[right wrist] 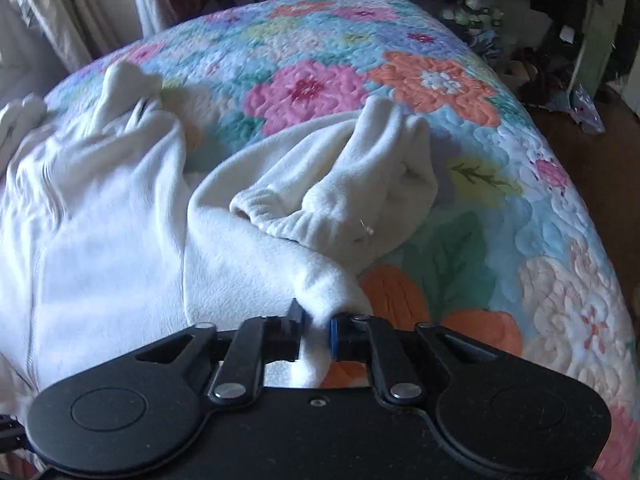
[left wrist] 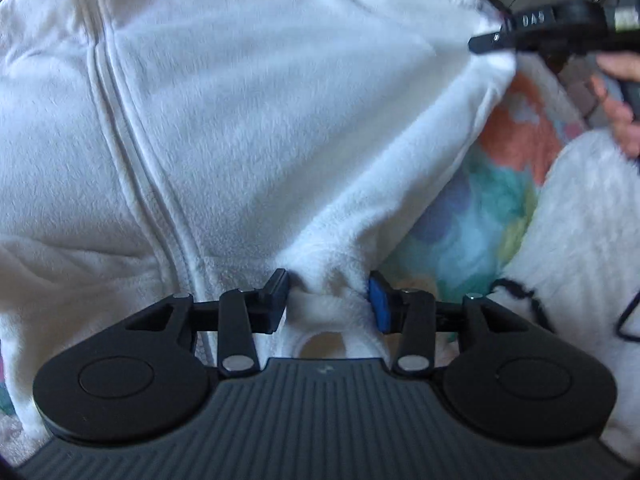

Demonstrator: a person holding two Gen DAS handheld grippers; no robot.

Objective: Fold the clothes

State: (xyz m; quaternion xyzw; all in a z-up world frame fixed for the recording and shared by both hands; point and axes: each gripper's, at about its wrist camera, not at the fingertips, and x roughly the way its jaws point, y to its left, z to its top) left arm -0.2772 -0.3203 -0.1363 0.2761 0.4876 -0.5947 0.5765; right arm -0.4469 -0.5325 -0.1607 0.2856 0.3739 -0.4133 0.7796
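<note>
A white fleece zip jacket (left wrist: 248,112) lies on a floral quilt (left wrist: 488,208). My left gripper (left wrist: 328,300) is shut on a bunched edge of the jacket near its bottom hem. My right gripper (right wrist: 316,336) is shut on another fold of the jacket (right wrist: 120,248), and it shows in the left wrist view (left wrist: 492,42) at the jacket's upper right corner. A sleeve with an elastic cuff (right wrist: 304,216) lies folded across the quilt (right wrist: 460,240) ahead of the right gripper. The zipper seam (left wrist: 132,152) runs down the jacket's front.
The quilt-covered bed drops off at the right to a wooden floor (right wrist: 600,168). Clutter and furniture (right wrist: 520,40) stand beyond the bed's far right. Curtains (right wrist: 72,20) hang at the far left. A fluffy white item (left wrist: 580,240) lies at the right of the left wrist view.
</note>
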